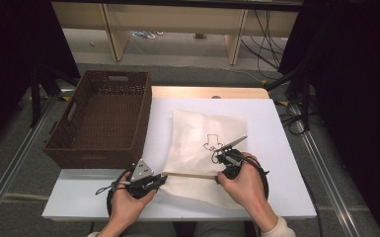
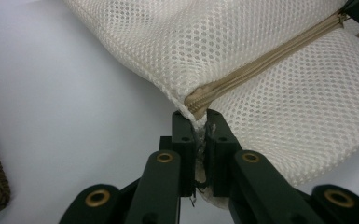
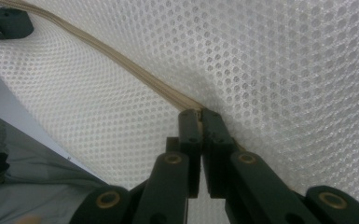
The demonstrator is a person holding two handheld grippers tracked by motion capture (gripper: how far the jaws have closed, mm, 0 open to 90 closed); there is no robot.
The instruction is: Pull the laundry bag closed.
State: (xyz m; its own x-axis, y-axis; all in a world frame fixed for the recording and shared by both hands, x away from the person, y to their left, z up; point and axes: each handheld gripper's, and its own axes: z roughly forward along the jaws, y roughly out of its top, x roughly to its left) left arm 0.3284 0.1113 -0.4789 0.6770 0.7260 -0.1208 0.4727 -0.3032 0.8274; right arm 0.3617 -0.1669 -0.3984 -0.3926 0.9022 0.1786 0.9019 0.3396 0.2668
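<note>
**Mesh bag held at both ends of its zip**

A white mesh bag (image 1: 205,148) lies flat on the white bench (image 1: 286,163), at the lower middle of the high view, just right of a brown woven basket (image 1: 103,118) that sits at the left. A tan zip (image 1: 190,175) runs along the bag's near edge.

The left tool (image 1: 160,180) is closed on the bag's corner, right where the zip ends; in the left gripper view, cloth and loose threads are pinched between its jaws at the lower middle of the frame. The right tool (image 1: 218,177) is closed too, clamped on the zip line itself, its tips meeting on the tan tape at the middle of the right gripper view. Whether it has the slider or just the tape is hard to tell.

The bag looks light, thin and floppy. It will likely sag and bunch rather than keep its shape, and the open weave could snag or stretch. The stitched zip tape and the seamed corner seem the firmest places to grip; pulling them apart should keep the zip taut.
</note>
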